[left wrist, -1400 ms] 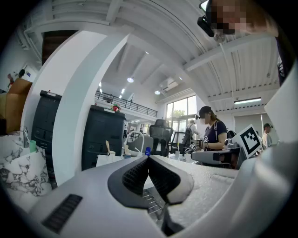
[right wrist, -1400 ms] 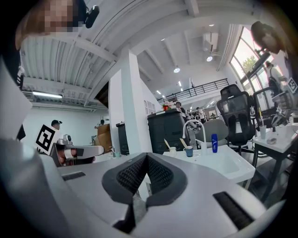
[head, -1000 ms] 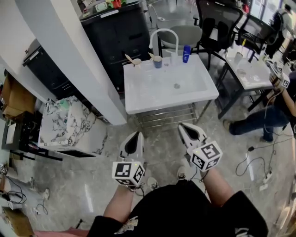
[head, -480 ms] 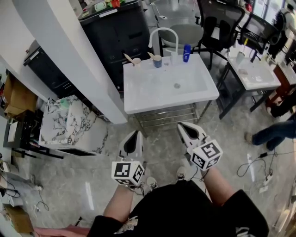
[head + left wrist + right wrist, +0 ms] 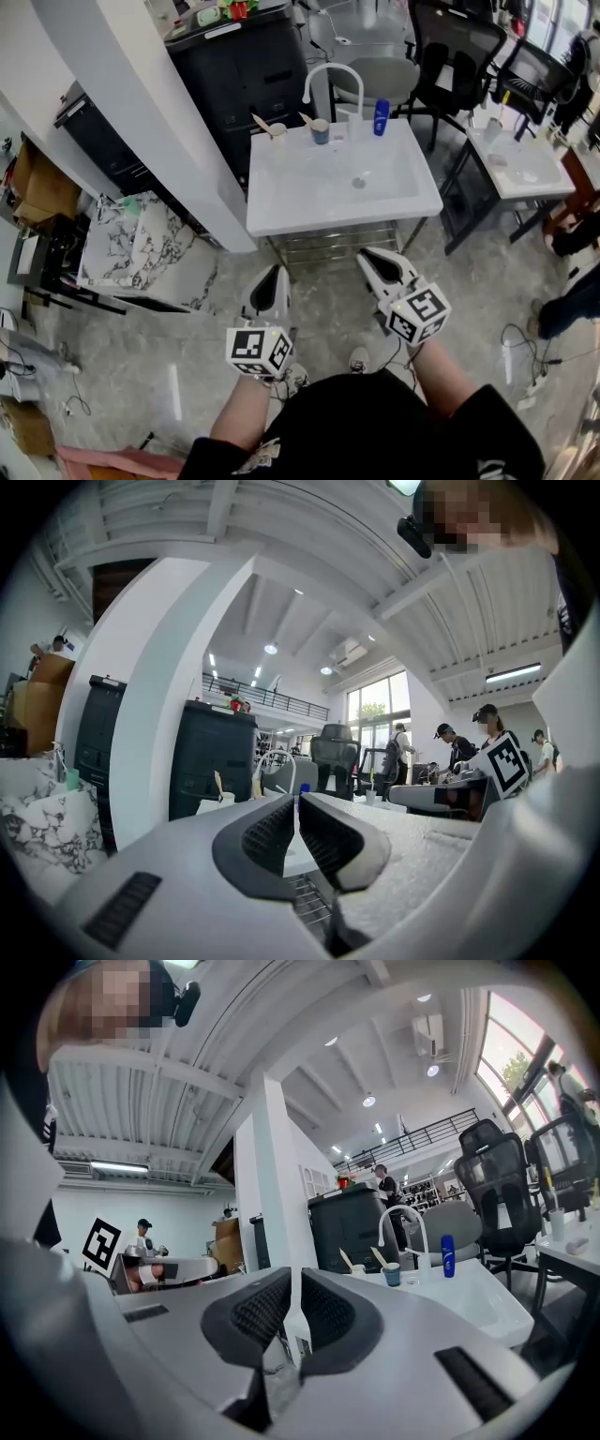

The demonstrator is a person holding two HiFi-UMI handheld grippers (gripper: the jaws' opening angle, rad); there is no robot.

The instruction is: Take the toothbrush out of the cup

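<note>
Missing from left gripper view, the blue cup [image 5: 391, 1276] shows in the right.

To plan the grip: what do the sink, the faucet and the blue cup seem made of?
Sink: probably glazed ceramic, glossy white surface. Faucet: white coating, perhaps over metal; unclear. Blue cup: likely plastic, dull even colour; too small to confirm.
</note>
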